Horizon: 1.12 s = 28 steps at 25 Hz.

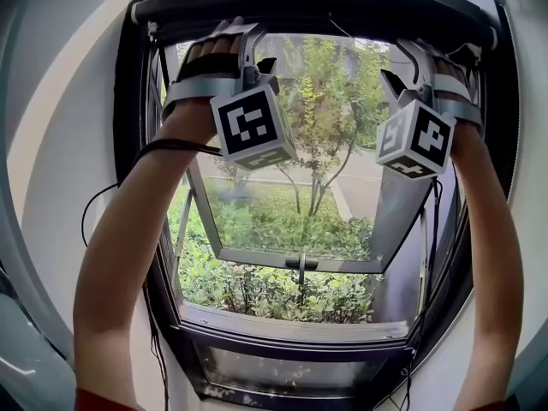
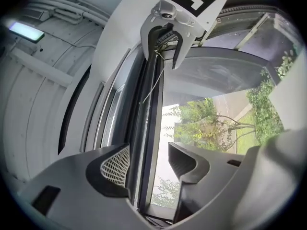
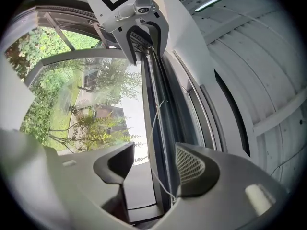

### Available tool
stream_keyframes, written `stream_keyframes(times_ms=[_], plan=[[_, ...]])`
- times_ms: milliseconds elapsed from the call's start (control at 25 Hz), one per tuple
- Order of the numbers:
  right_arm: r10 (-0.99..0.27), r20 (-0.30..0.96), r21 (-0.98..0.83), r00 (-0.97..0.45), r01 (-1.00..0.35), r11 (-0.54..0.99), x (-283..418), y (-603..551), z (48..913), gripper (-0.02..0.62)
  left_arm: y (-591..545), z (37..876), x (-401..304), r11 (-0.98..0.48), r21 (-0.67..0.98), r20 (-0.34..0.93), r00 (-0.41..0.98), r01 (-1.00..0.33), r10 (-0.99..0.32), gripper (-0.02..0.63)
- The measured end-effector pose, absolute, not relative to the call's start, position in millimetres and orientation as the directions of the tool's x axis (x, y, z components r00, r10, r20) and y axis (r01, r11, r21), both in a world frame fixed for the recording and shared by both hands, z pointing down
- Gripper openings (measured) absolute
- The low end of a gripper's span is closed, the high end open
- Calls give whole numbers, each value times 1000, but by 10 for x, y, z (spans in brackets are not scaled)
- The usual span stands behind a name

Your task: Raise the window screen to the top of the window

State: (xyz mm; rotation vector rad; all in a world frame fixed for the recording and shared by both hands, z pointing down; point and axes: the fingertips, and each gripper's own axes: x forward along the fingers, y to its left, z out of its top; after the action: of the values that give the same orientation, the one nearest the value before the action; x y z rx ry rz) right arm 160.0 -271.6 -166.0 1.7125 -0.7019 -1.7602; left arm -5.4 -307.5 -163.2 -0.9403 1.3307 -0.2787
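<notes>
The window screen's dark bar (image 1: 317, 7) lies across the top of the window, under the frame's upper edge. My left gripper (image 1: 257, 56) reaches up to its left end and my right gripper (image 1: 401, 68) to its right end. In the left gripper view the bar (image 2: 149, 128) runs lengthwise through the gap of my left gripper (image 2: 149, 166); the pads stand apart and do not press it. In the right gripper view the bar (image 3: 156, 104) likewise passes between the spread jaws of my right gripper (image 3: 154, 169). A thin white cord (image 3: 154, 128) hangs along the bar.
The glass sash (image 1: 295, 229) is tilted outward, its handle (image 1: 301, 264) at the lower rail, with shrubs and trees beyond. Black cables (image 1: 128, 178) trail from my arms along the window's sides. White wall flanks the dark frame (image 1: 128, 144). A ceiling light (image 2: 26, 31) glows overhead.
</notes>
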Motion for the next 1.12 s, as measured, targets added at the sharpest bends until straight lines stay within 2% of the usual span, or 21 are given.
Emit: stream_keyframes(times_ms=[440, 680, 880, 1120], plan=[[-739, -670, 742, -64, -31, -670, 1581, -2711, -1038, 261, -3019, -989, 31, 532, -744, -662, 340, -403, -668, 252], [-756, -646, 763, -105, -116, -636, 1499, -2697, -576, 261, -3050, -496, 57, 428, -760, -627, 381, -488, -679, 264], [-803, -584, 809, -119, -158, -566, 1476, -2790, -104, 270, -3124, -66, 106, 349, -776, -591, 411, -525, -694, 283], [-859, -496, 867, -125, -131, -481, 1490, -2921, 394, 299, -3233, 346, 176, 269, -796, -540, 435, -542, -721, 311]])
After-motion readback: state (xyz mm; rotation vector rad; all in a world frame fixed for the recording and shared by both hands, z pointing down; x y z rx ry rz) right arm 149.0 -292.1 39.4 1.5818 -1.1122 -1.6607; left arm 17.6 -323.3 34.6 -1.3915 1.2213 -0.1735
